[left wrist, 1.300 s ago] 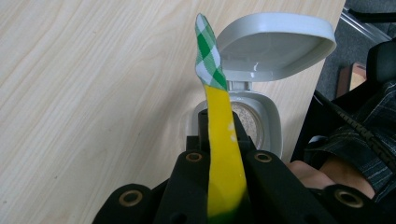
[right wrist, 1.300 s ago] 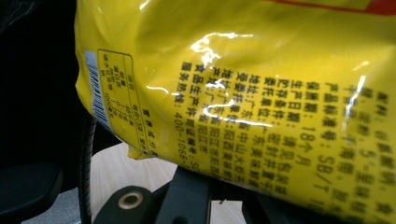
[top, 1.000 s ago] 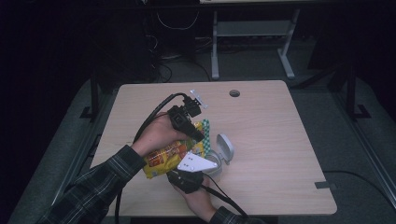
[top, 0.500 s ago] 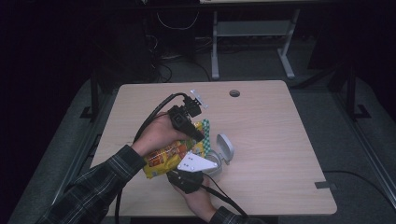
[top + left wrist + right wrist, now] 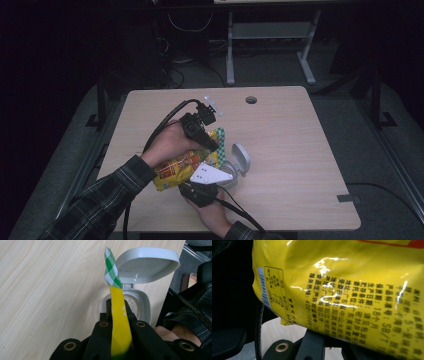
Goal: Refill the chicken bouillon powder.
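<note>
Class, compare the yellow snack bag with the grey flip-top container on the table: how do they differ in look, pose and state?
The snack bag is soft, glossy yellow printed film; the container is rigid plain grey plastic. The bag is lifted, its green-checked seam clamped in the left gripper; the container sits on the table. The bag's seam looks sealed; the container's lid stands open. Both lie near the table's front edge.

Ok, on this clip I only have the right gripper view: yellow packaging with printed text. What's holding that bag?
Observer: The left claw is shut on the yellow bag, pinching its green-checked top strip, as the left gripper view shows.
Operator: Anything beyond that strip?
Observer: A grey container stands on the table with its hinged lid open.
Operator: Is it empty?
Observer: No, something beige and grainy lies inside.
</note>
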A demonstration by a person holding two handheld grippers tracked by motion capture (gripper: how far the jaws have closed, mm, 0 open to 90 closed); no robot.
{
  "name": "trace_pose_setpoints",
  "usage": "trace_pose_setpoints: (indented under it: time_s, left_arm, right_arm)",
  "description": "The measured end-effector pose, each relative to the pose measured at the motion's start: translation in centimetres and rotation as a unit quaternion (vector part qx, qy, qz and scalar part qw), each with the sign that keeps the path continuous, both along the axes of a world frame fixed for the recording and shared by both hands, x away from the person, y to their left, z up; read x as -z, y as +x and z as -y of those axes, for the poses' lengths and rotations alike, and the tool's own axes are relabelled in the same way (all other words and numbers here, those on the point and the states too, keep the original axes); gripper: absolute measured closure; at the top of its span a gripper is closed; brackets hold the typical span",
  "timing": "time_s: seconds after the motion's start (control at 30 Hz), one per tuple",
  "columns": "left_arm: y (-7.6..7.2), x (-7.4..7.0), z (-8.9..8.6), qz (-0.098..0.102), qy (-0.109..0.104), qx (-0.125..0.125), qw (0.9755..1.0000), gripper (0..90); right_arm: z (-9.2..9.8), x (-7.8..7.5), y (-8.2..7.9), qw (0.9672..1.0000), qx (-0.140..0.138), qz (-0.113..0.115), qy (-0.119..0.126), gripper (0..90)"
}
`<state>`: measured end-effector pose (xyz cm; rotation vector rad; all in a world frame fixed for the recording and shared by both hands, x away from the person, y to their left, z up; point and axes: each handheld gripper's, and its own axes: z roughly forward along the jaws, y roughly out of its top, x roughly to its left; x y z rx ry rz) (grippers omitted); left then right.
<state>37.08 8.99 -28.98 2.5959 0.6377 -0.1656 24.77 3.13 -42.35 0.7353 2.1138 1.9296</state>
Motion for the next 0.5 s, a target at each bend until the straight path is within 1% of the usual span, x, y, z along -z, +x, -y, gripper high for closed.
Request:
trace_pose_setpoints:
  time_s: [0.5]
  left_arm:
    - [0.22, -0.02, 0.1, -0.001, 0.0, -0.002, 1.0, 89.9]
  right_arm:
    - [0.03, -0.03, 0.18, 1.0, 0.0, -0.002, 0.002, 89.8]
